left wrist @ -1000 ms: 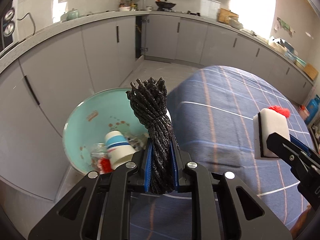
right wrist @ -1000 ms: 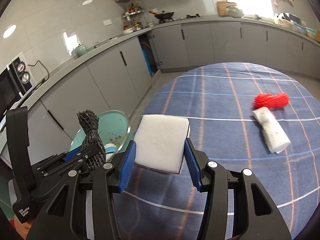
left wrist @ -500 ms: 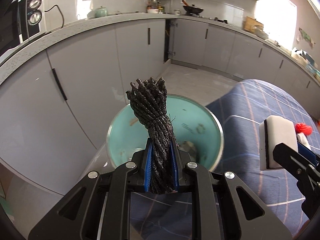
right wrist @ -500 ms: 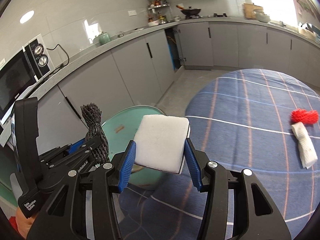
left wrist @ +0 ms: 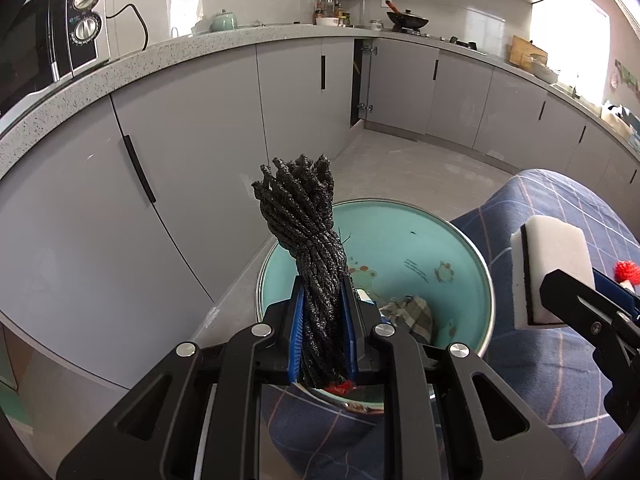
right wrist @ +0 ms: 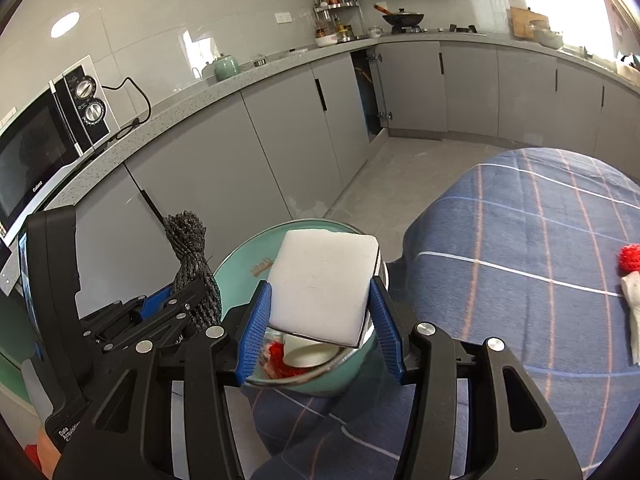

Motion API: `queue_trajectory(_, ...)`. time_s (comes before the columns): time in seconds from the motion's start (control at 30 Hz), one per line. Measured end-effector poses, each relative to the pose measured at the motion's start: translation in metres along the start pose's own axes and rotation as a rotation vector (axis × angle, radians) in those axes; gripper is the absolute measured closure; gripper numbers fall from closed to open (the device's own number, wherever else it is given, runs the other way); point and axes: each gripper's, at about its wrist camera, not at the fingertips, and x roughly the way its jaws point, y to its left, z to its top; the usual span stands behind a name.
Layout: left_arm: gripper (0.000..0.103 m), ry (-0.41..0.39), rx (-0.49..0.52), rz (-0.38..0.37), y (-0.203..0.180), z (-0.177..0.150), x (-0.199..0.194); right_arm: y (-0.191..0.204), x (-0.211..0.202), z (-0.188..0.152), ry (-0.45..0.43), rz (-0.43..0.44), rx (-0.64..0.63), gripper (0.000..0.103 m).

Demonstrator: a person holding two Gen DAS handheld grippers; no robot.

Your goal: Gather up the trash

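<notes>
My left gripper is shut on a bundle of black rope, held upright over the near rim of a teal basin. The basin holds a crumpled checked wrapper and other scraps. My right gripper is shut on a white sponge block, also above the basin, where a white cup and red scraps lie. In the left wrist view the sponge shows at the right edge. In the right wrist view the rope stands at the left.
The basin sits beside a table under a blue plaid cloth. On the cloth at the far right lie a red knitted piece and a rolled white tissue. Grey cabinets and a counter with a microwave line the back.
Both grippers have swung left from over the cloth to over the basin, still gripping the rope and the sponge. The cabinets now fill more of both views.
</notes>
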Motion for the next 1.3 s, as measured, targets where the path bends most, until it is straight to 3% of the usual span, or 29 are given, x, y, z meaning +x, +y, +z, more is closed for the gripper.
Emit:
queue_trajectory(1.0, 0.086, 0.151, 0.012, 0.006, 0.008, 0.005, 0.088, -0.012, 0.099, 0.009, 0.152, -0.041, 0.029, 0.051)
queue_trajectory(1.3, 0.086, 0.184, 0.011, 0.029, 0.007, 0.004, 0.098, -0.018, 0.119, 0.008, 0.196, 0.008, 0.057, 0.041)
